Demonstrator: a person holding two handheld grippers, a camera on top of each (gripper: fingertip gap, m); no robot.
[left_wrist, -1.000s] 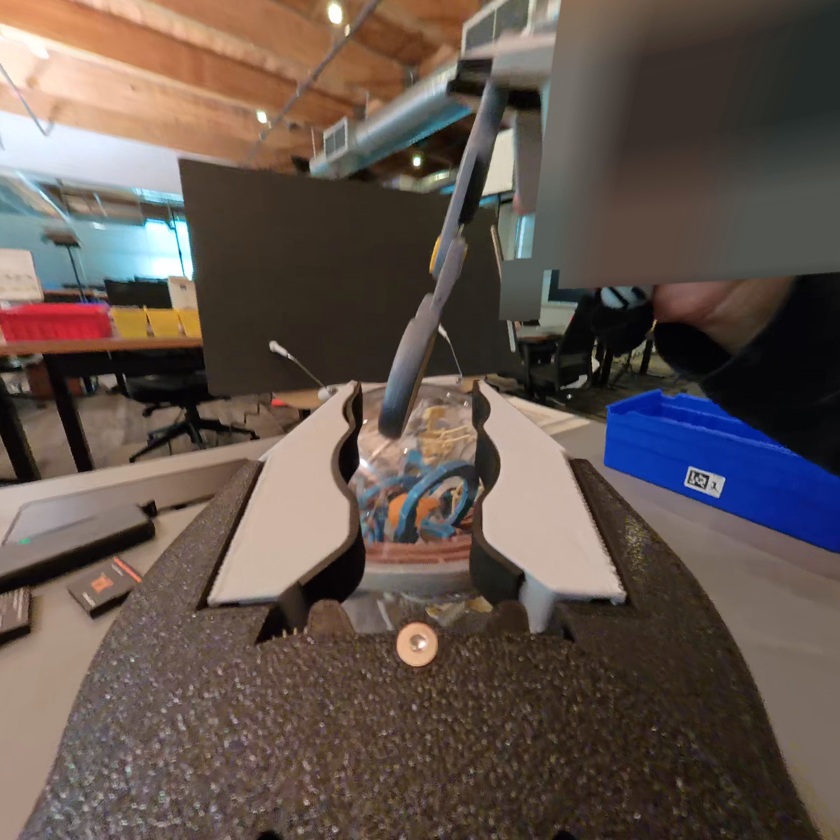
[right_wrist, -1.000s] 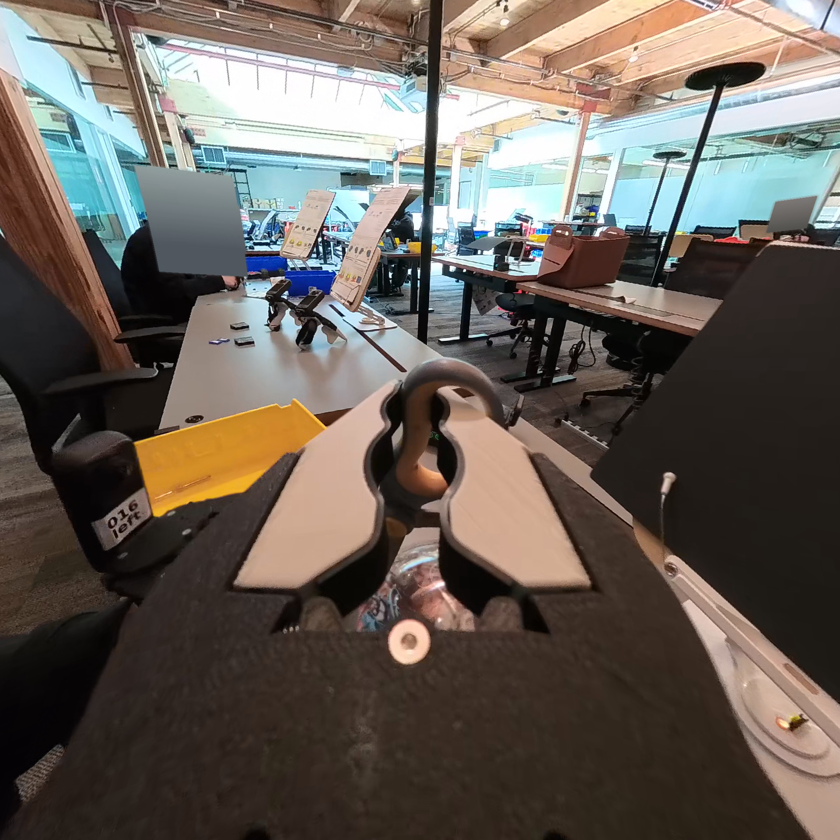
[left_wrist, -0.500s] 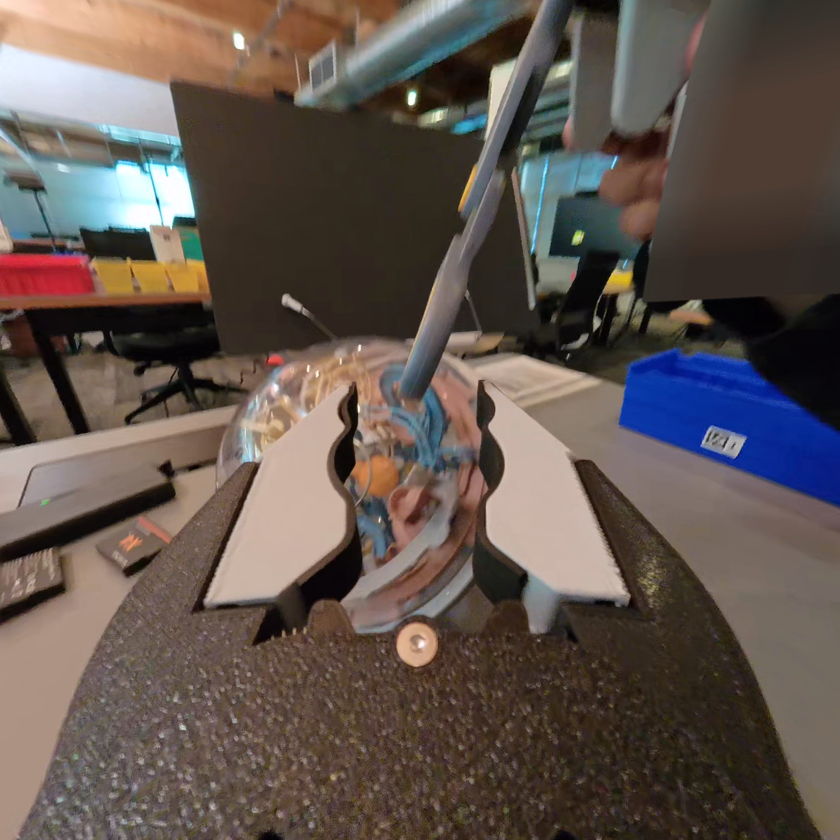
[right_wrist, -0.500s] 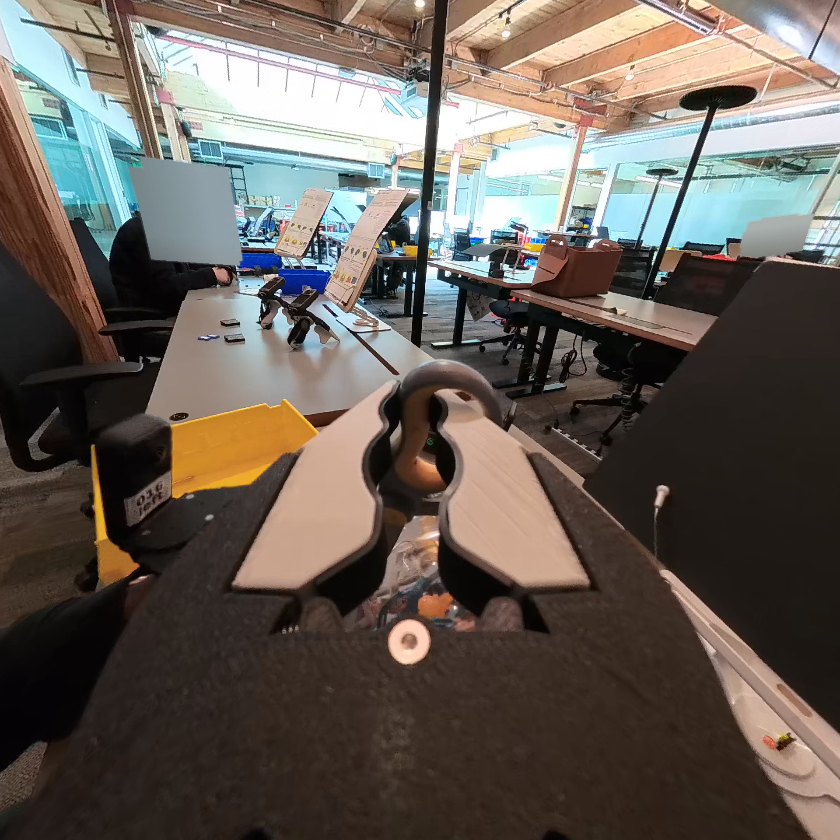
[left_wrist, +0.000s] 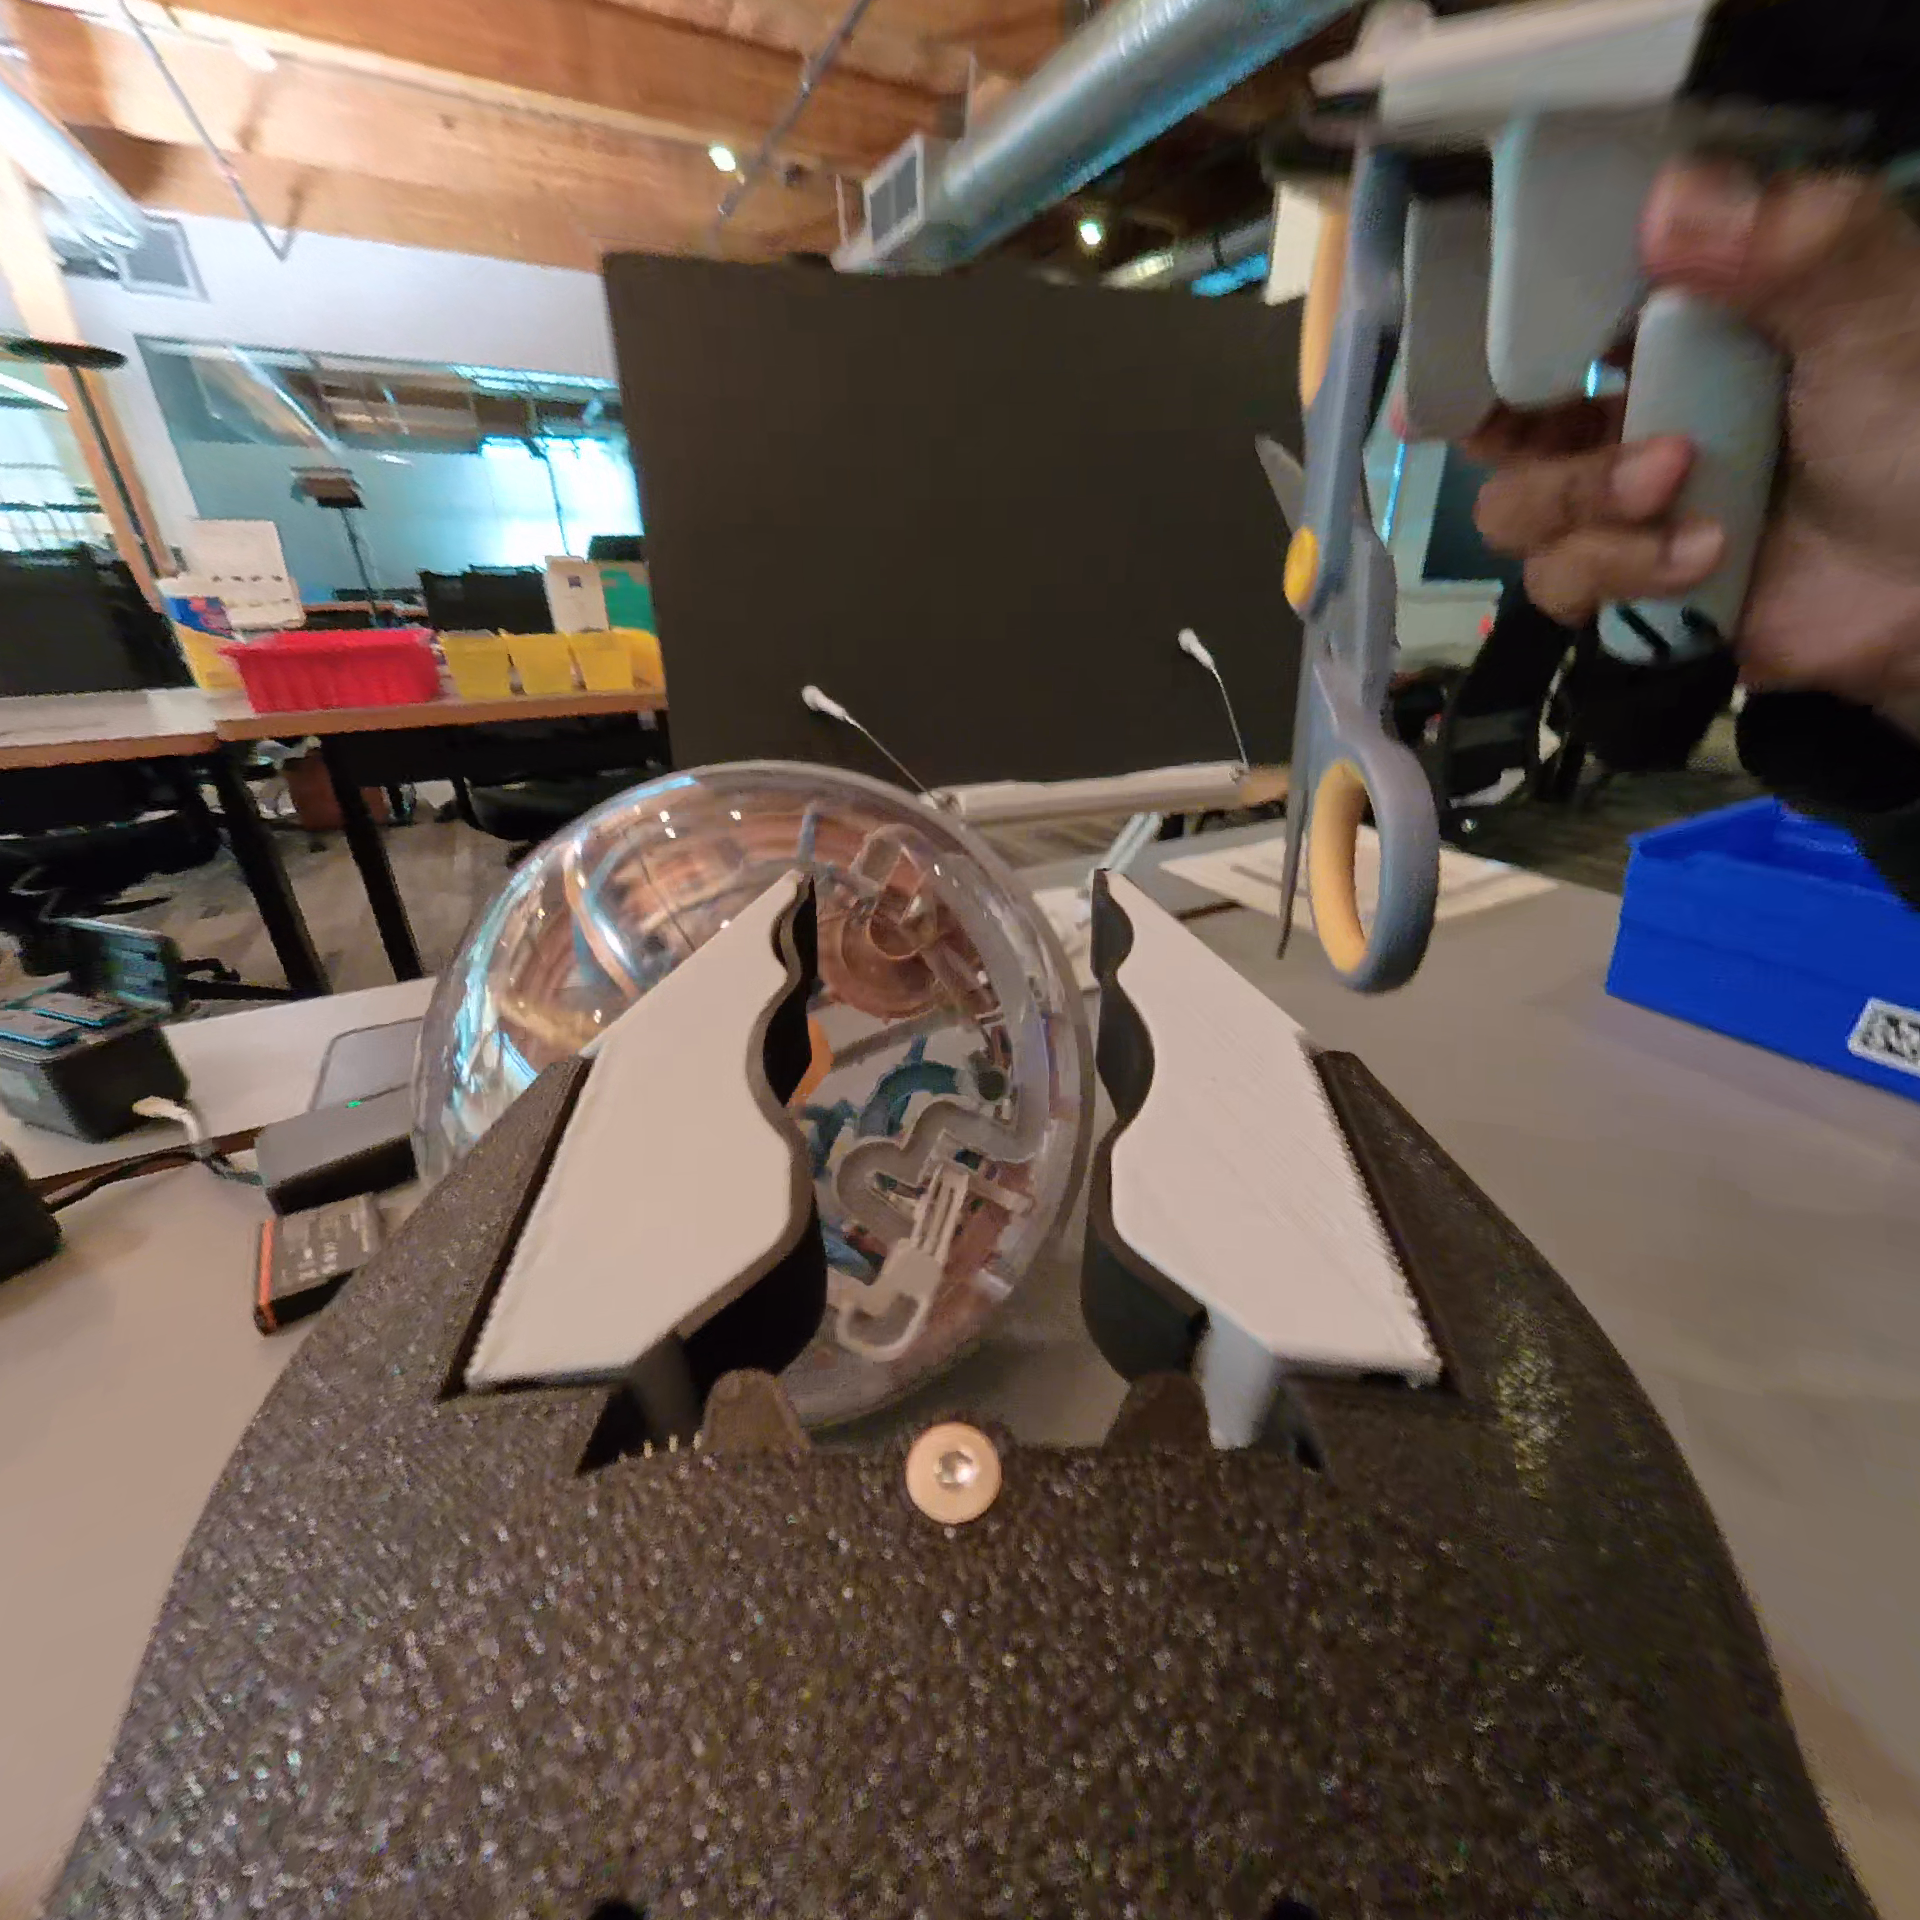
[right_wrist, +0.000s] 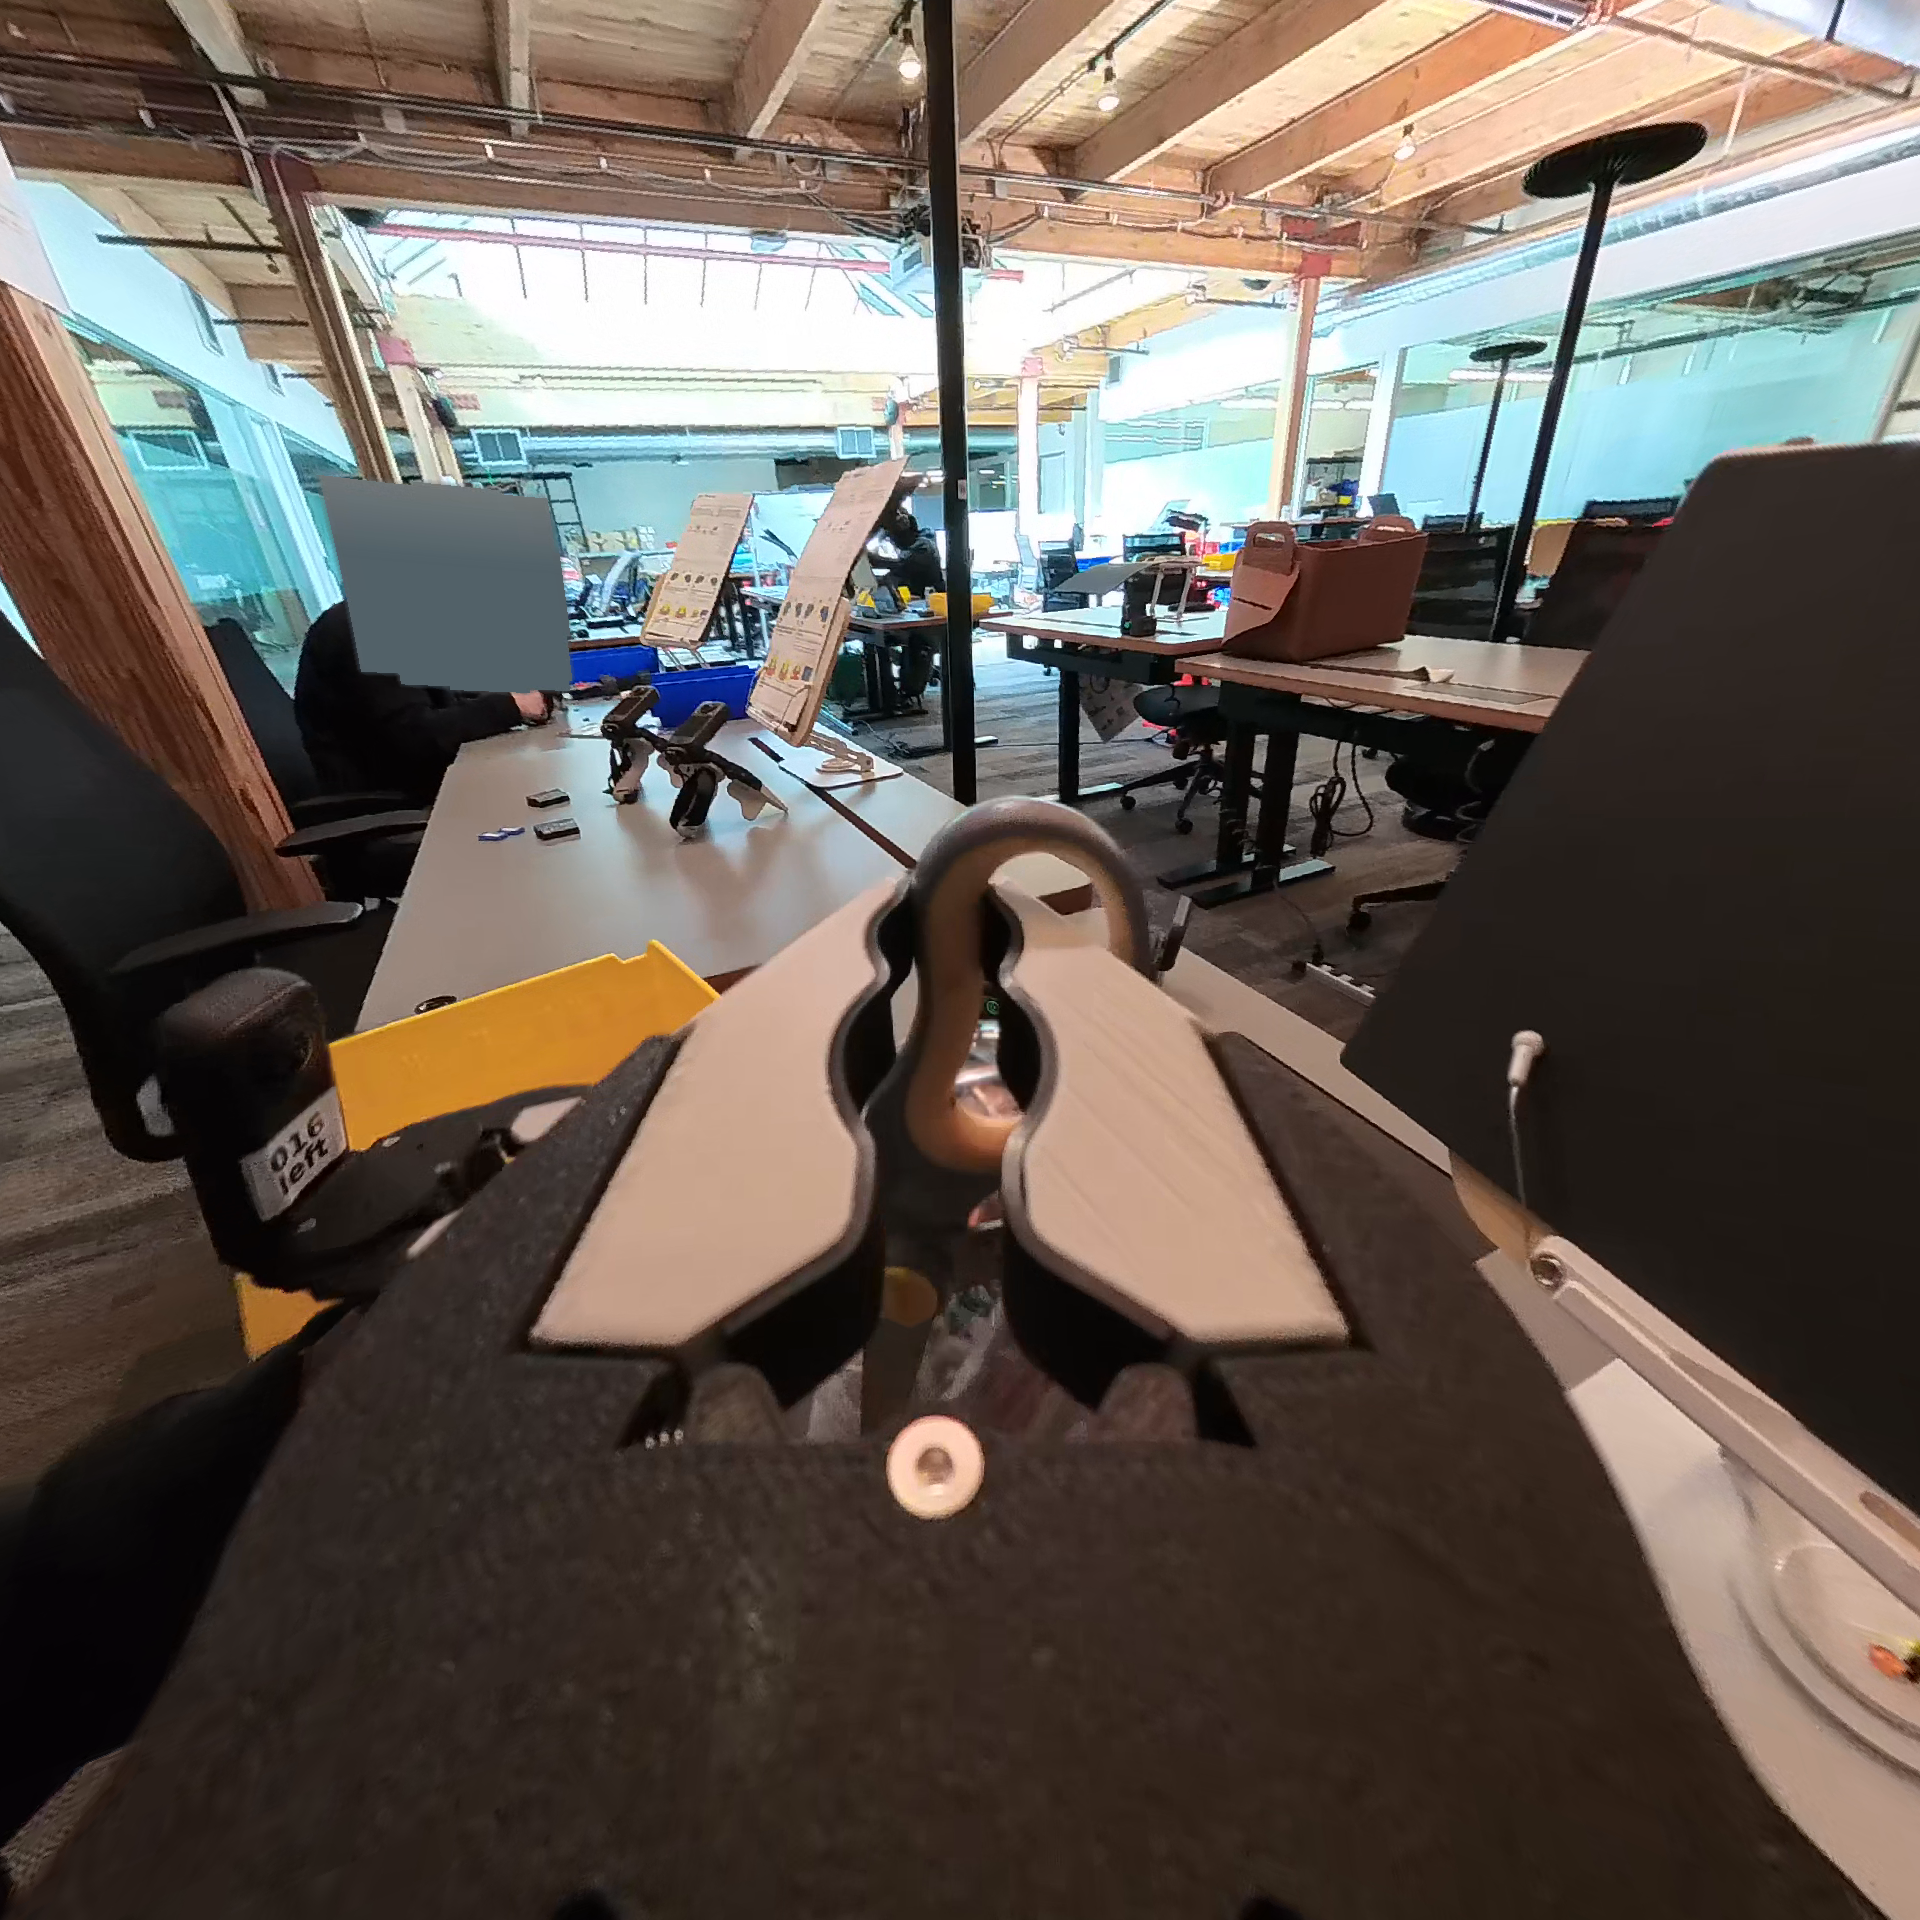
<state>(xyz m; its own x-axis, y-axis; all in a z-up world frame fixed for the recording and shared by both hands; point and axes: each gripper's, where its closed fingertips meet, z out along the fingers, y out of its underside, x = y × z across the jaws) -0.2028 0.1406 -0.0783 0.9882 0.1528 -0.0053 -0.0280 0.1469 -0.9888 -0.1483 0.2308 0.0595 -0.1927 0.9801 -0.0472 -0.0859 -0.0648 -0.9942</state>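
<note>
A clear plastic ball (left_wrist: 644, 966) with a coloured maze inside rests on the grey table (left_wrist: 1558, 1195). My left gripper (left_wrist: 951, 904) is open. The ball lies partly between its white fingers (left_wrist: 665, 1143), offset to the left and wider than the gap. My right gripper (right_wrist: 987, 925) is shut on one handle loop of grey and orange scissors (right_wrist: 1029, 842). In the left wrist view the scissors (left_wrist: 1351, 790) hang open from that gripper at upper right, apart from the ball, with the free loop lowest. A hand (left_wrist: 1662, 540) holds the grip.
A blue bin (left_wrist: 1766, 935) stands on the table at right and a black board (left_wrist: 935, 520) behind the ball. Small black devices (left_wrist: 322, 1143) lie at left. A yellow bin (right_wrist: 499, 1039) and a white round base (right_wrist: 1818, 1621) show in the right wrist view.
The scissors were touching the top of the ball; they have lifted off and swung up and right. The ball now sits farther left between my left fingers.
</note>
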